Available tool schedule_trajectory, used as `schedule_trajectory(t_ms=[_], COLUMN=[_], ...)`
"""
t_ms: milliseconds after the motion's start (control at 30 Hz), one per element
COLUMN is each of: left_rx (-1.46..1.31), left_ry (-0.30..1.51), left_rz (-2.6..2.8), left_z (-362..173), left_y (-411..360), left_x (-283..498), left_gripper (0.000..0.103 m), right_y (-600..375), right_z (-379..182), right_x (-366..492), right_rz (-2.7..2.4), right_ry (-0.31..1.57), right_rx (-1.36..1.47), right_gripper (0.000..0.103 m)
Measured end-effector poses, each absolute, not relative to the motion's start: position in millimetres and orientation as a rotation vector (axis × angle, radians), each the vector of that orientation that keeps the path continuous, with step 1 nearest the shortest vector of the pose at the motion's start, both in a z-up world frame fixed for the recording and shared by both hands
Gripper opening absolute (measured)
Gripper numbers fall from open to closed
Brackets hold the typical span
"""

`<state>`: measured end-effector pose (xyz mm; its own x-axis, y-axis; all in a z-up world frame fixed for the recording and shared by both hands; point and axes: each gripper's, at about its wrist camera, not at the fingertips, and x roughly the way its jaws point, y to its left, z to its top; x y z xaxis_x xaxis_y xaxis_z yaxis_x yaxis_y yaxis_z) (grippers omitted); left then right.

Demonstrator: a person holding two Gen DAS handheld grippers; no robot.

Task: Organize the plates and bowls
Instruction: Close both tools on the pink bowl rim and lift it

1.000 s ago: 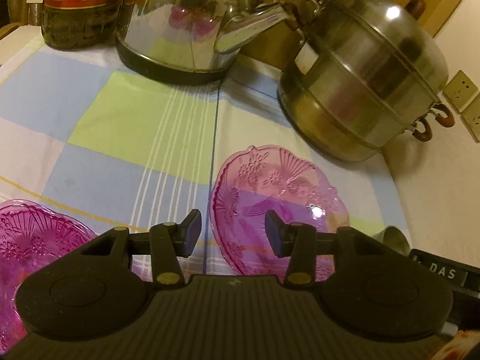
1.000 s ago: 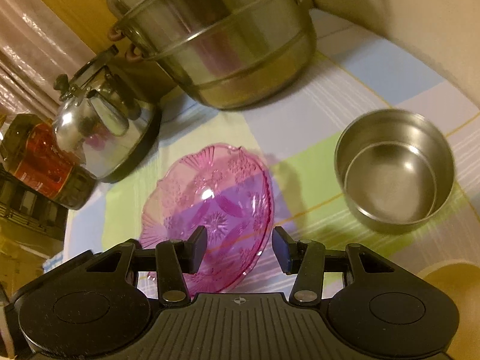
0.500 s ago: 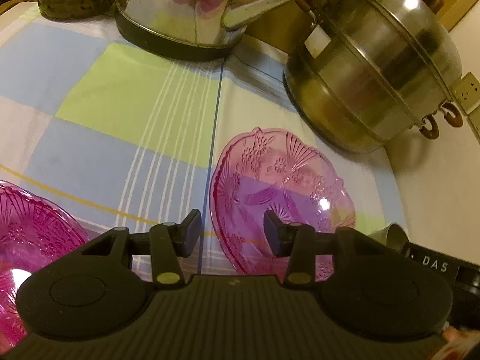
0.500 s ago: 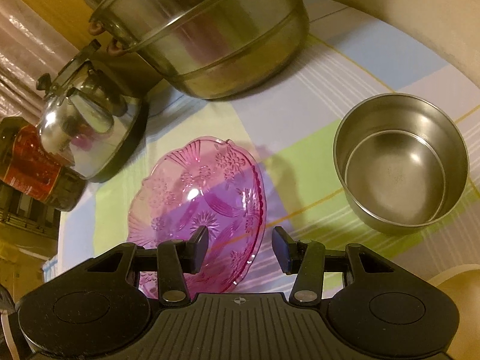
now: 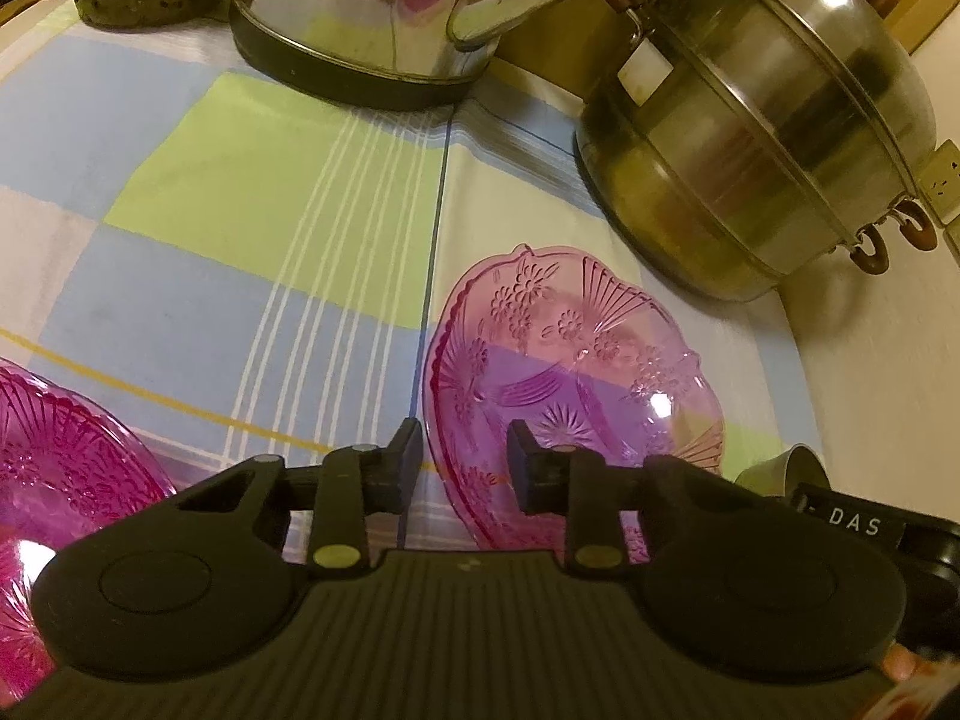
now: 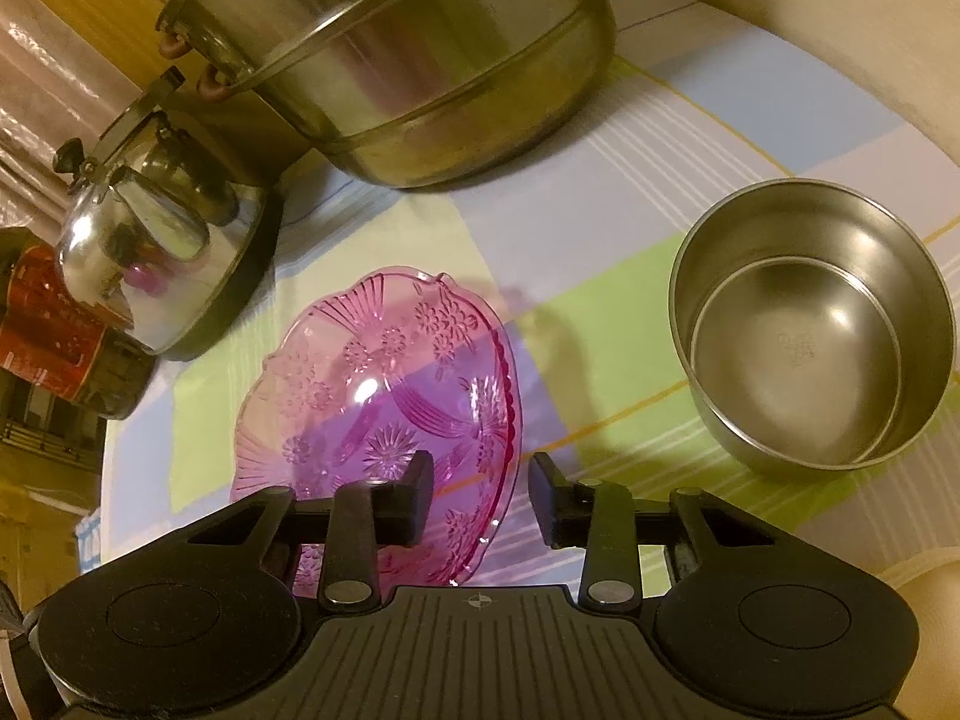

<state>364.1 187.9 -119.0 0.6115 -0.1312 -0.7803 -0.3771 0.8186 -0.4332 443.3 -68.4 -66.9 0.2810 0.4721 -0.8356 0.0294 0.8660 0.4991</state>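
- A checked tablecloth [image 5: 252,192] in blue, green and white covers the work surface, with a pale wall [image 5: 888,372] at its edge and wood panelling behind.
- A large lidded steel pot [image 5: 756,138] stands at the back, beside a shiny kettle [image 5: 384,18] and a dark jar with a red label [image 6: 48,330].
- A steel bowl [image 6: 810,324], seen only from the right wrist, sits empty, well apart from the pink glass dish [image 6: 384,384].
- That dish lies on the cloth near the pot, and both grippers straddle opposite edges of it.
- The left gripper [image 5: 462,468] is closing, its rim between the narrow jaws; contact is hard to judge.
- The right gripper [image 6: 480,495] is also closing, the rim in its gap.
- Only the left wrist view shows a second pink dish [image 5: 54,480], at the lower left.
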Motion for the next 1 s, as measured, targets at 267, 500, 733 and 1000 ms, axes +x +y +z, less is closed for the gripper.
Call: schedule_trajectory(t_ms=[267,500,733,1000], left_rx=[-0.625,-0.612,-0.592,-0.602], left_ry=[0.916,0.916,0.910,0.890], left_rz=[0.160,0.169,0.175,0.162], left_z=[-121.4,-122.8,-121.3,-114.9], left_y=[188.8,189.6,187.7,187.8], left_x=[364.0,363.4,362.7,360.3], left_gripper=[0.018,0.010,0.009,0.009], right_y=[-65.3,-63.9,-65.3,-66.1], right_z=[-75.9,-77.9,-75.6,-67.8], right_x=[446.5,446.8,446.0,447.4], right_rz=[0.312,0.300,0.301,0.304], right_ry=[1.278,1.283,1.274,1.241], right_rx=[0.453,0.438,0.436,0.430], right_gripper=[0.023,0.012,0.009,0.009])
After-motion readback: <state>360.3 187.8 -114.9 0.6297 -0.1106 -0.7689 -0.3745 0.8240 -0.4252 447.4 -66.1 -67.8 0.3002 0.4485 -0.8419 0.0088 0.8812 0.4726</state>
